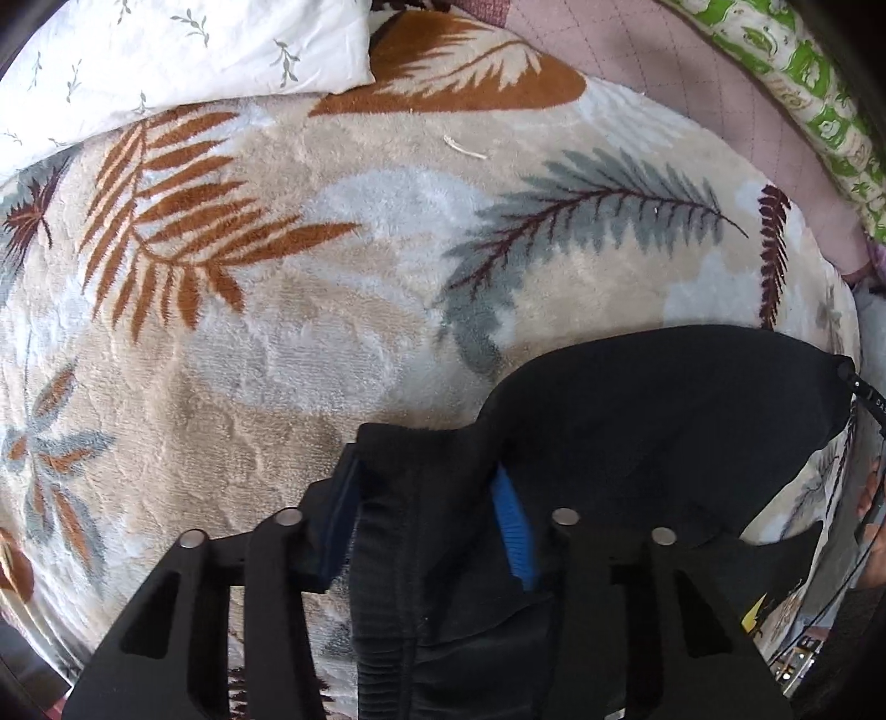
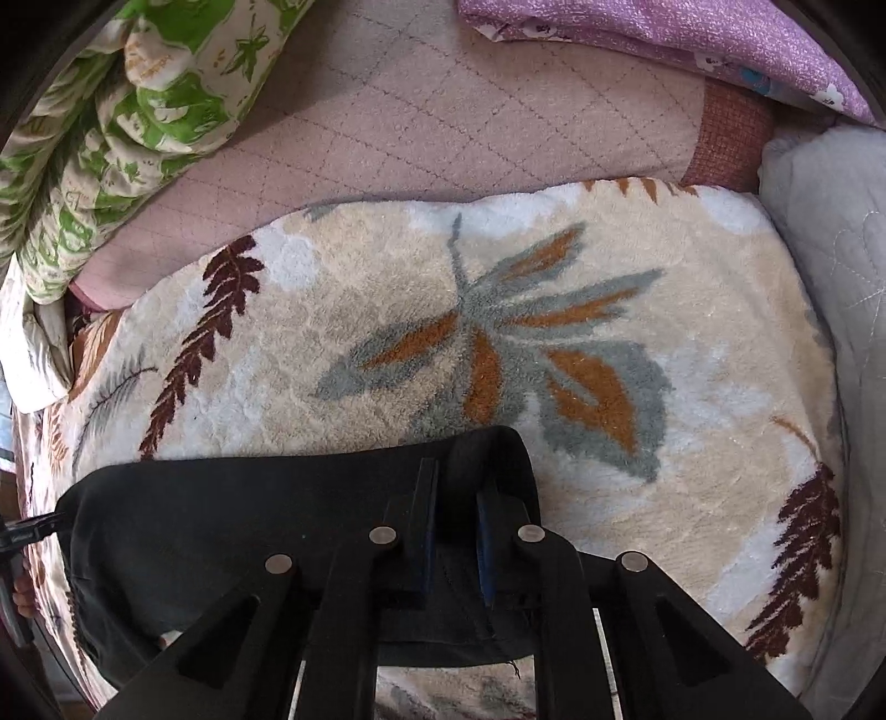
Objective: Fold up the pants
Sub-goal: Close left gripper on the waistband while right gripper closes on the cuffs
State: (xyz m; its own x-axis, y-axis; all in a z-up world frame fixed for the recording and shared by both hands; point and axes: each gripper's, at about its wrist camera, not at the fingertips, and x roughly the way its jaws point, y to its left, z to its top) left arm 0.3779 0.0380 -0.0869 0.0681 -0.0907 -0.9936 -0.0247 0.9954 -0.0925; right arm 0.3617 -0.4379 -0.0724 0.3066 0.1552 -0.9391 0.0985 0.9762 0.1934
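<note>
The black pants (image 1: 653,410) hang stretched between my two grippers above a beige leaf-patterned blanket (image 1: 277,332). My left gripper (image 1: 426,476) is shut on one end of the pants, a ribbed band bunched between its blue pads (image 1: 512,520). In the right wrist view the pants (image 2: 232,526) spread to the left, and my right gripper (image 2: 457,487) is shut on their other end, where the cloth humps up over the fingertips. The far gripper shows at the frame edge in each view.
A white leaf-print pillow (image 1: 166,50) lies at the back left. A green patterned quilt (image 2: 111,111) and a pink quilted sheet (image 2: 443,127) lie beyond the blanket (image 2: 637,332). A purple cloth (image 2: 692,33) and a white quilt (image 2: 830,277) lie to the right.
</note>
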